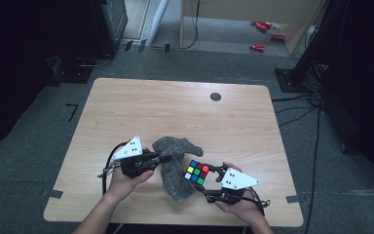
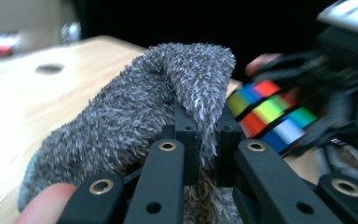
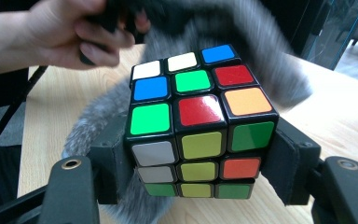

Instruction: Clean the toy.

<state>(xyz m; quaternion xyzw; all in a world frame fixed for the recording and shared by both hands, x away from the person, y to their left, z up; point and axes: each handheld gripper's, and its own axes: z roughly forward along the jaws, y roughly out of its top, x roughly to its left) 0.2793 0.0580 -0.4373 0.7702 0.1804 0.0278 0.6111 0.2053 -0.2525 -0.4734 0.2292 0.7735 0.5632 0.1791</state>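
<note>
Left gripper (image 1: 168, 159) is clamped on a fold of the grey fuzzy cloth (image 1: 175, 170) at the table's (image 1: 141, 107) near edge, right gripper (image 1: 213, 181) squeezes the colour cube (image 1: 197, 172) just beside it, cloth bunched between them, a dark round hole (image 1: 215, 96) well behind.

Quick count from my seat: one cube (image 1: 197, 172), one grey cloth (image 1: 176, 163), one table (image 1: 141, 105) with one dark round hole (image 1: 215, 96), my two grippers, and four red things (image 1: 264, 32) on the floor behind.
</note>
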